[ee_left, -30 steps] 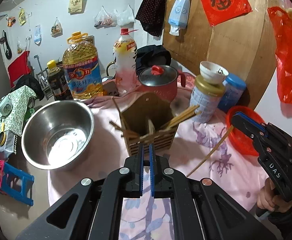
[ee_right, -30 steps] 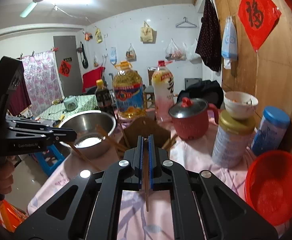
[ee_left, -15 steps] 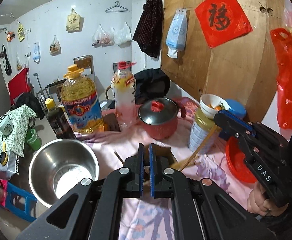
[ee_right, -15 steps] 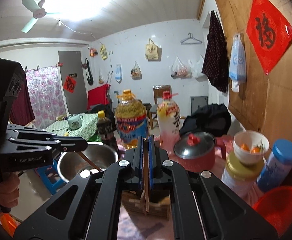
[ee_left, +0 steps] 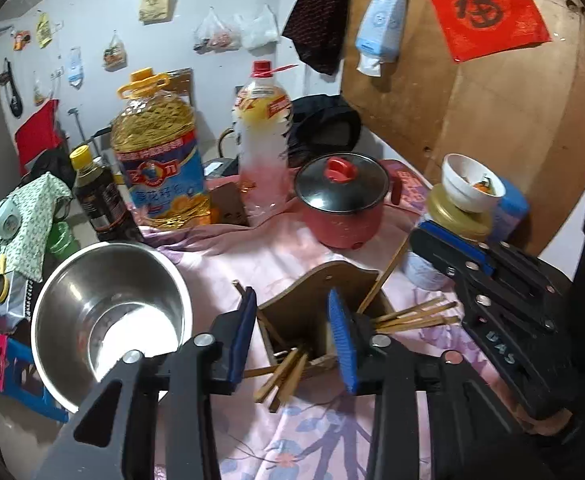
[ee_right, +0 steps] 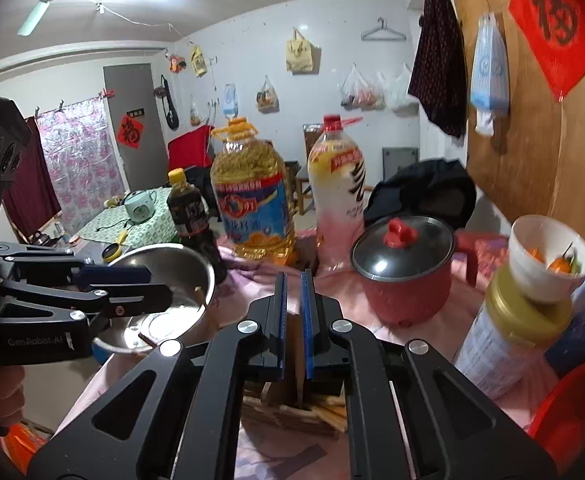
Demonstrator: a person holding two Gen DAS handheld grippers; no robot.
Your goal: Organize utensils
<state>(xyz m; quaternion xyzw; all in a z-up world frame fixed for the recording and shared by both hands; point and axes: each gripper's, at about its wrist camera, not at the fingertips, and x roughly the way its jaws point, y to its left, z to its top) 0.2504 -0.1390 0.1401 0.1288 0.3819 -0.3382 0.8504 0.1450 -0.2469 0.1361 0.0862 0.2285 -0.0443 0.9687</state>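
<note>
A steel bowl point(ee_left: 108, 316) sits empty at the left of the table point(ee_left: 252, 248). Just beside it, the left hand-held gripper point(ee_left: 292, 340) is spread wide around a wooden holder point(ee_left: 312, 312) crammed with tan chopsticks point(ee_left: 412, 316) leaning at angles. The right hand-held gripper point(ee_right: 293, 308), above the holder, pinches one chopstick point(ee_right: 298, 384) upright. Further right, a lidded red pot point(ee_left: 342, 200), then a white cup point(ee_left: 472, 188) holding something orange.

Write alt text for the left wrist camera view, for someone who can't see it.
The open left gripper hovers over a wooden utensil holder with chopsticks sticking out, on a pink cloth. A steel bowl sits left, a red lidded pot behind, and the right gripper at right.
</note>
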